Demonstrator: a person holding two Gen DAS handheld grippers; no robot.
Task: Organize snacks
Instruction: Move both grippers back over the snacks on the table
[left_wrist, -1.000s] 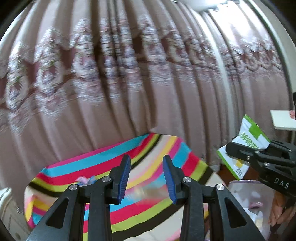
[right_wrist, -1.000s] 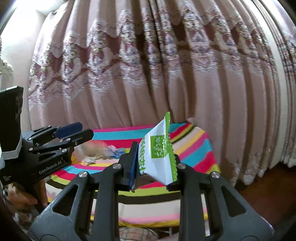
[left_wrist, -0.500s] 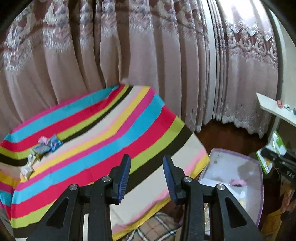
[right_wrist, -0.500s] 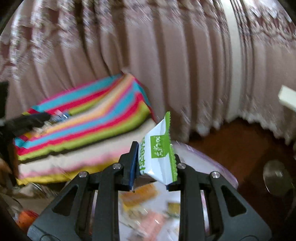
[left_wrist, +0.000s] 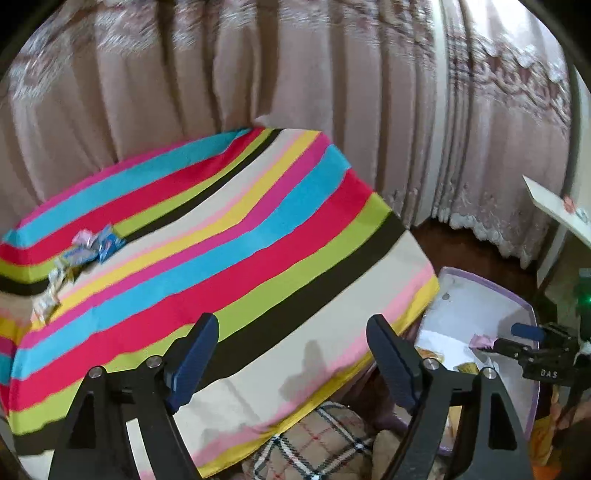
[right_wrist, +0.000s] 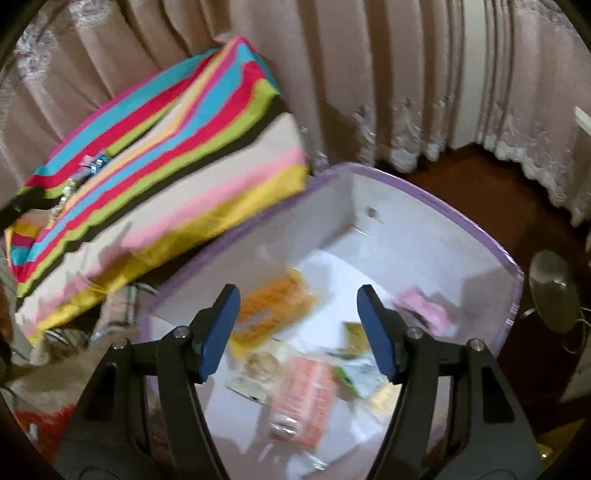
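Note:
My right gripper (right_wrist: 297, 326) is open and empty above a purple-rimmed white box (right_wrist: 424, 192). Several snack packs lie in the box: an orange one (right_wrist: 275, 308), a salmon one (right_wrist: 304, 397), a pink one (right_wrist: 424, 306) and a green-and-white packet (right_wrist: 352, 374). My left gripper (left_wrist: 290, 360) is open and empty above the near edge of the striped tablecloth (left_wrist: 221, 236). A small pile of wrapped snacks (left_wrist: 79, 254) lies at the cloth's far left. The box (left_wrist: 517, 299) and the right gripper (left_wrist: 511, 338) show at the right of the left wrist view.
Pink curtains (left_wrist: 295, 74) hang behind the table. A plaid cushion (left_wrist: 314, 443) lies below the table edge. A white shelf (left_wrist: 554, 206) juts in at the right. A round metal base (right_wrist: 552, 291) stands on the dark floor (right_wrist: 480, 177) beside the box.
My right gripper swung from over the table to above the box, opened and let go of the green-and-white packet, which now lies in the box. My left gripper tilted down and opened wider.

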